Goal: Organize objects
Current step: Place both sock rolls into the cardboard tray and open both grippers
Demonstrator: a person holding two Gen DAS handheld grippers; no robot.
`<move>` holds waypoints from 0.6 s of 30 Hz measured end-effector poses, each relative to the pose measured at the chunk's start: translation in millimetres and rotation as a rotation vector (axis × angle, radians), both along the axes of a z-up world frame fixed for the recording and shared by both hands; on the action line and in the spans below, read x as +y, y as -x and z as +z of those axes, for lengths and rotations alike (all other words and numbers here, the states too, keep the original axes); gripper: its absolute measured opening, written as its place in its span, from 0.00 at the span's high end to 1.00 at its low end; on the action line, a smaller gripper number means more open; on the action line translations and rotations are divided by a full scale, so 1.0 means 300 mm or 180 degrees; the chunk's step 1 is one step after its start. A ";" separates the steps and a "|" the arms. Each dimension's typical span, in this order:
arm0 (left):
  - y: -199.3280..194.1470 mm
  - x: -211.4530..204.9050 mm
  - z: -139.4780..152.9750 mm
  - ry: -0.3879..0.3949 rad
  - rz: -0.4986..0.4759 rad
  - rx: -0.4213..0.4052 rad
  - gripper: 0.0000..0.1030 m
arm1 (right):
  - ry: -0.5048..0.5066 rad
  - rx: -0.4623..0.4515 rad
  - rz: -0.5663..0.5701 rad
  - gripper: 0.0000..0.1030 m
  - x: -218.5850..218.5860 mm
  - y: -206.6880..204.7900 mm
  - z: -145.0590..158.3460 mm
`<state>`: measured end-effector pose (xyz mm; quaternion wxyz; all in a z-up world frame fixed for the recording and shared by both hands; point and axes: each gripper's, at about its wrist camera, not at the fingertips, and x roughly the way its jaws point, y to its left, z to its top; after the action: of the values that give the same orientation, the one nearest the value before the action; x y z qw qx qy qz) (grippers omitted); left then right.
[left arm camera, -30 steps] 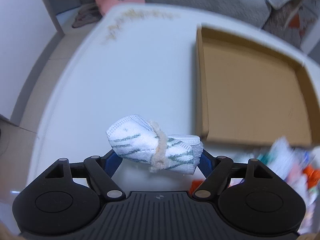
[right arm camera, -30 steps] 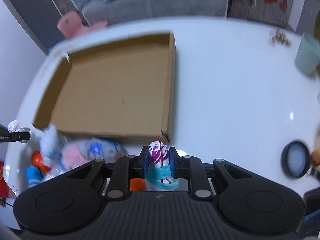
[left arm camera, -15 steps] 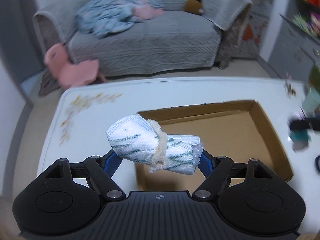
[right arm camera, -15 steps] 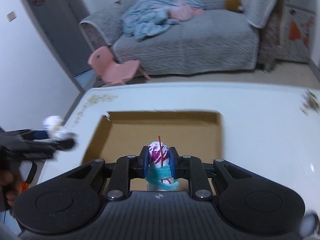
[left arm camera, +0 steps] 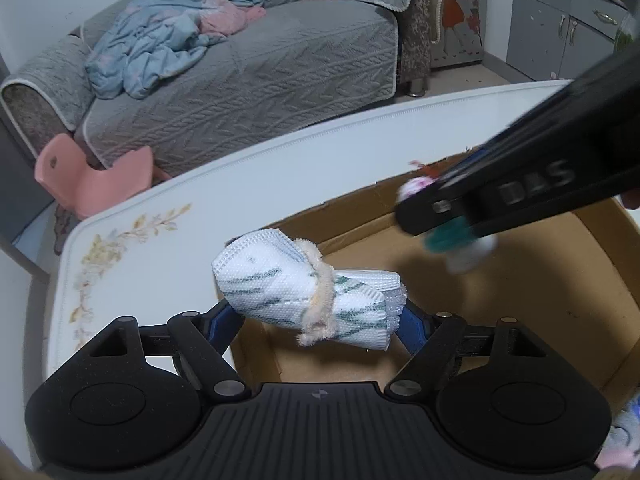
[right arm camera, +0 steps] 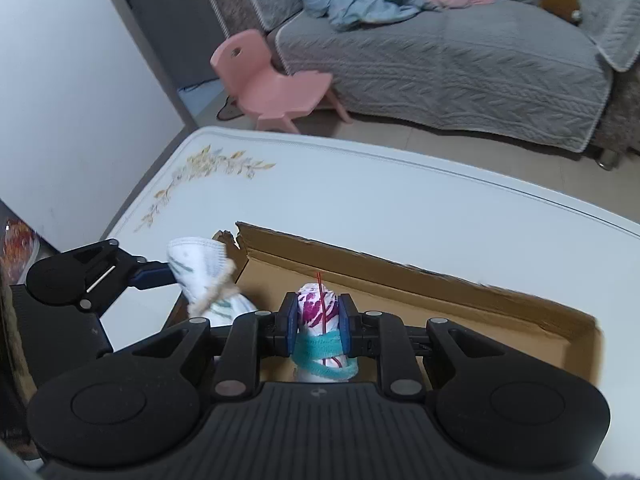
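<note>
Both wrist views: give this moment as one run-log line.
left gripper: shut on white green-patterned cloth roll | right gripper: shut on white magenta-patterned cloth roll | both above shallow brown cardboard box | nothing released

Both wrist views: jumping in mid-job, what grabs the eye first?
Each gripper holds a rolled cloth bundle over the shallow cardboard box: the left gripper a white, green-streaked roll tied with beige cord, the right gripper a white-and-magenta roll banded in teal. Behind the white table sits a grey sofa.
</note>
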<state>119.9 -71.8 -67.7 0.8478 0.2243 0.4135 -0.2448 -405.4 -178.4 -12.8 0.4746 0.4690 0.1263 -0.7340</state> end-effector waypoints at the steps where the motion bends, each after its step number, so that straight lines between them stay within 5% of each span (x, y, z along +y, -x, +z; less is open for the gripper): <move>1: -0.003 -0.002 -0.011 -0.0016 -0.0010 0.0005 0.20 | -0.0021 0.0016 0.0019 0.82 -0.011 -0.002 -0.007; 18: -0.008 -0.018 -0.087 -0.0147 -0.0223 -0.0094 0.17 | -0.0235 -0.0099 0.0055 0.72 -0.064 -0.024 -0.113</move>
<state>122.4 -77.2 -93.7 0.8393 0.2619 0.3984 -0.2614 -398.3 -197.5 -46.7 0.4652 0.4965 0.1500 -0.7173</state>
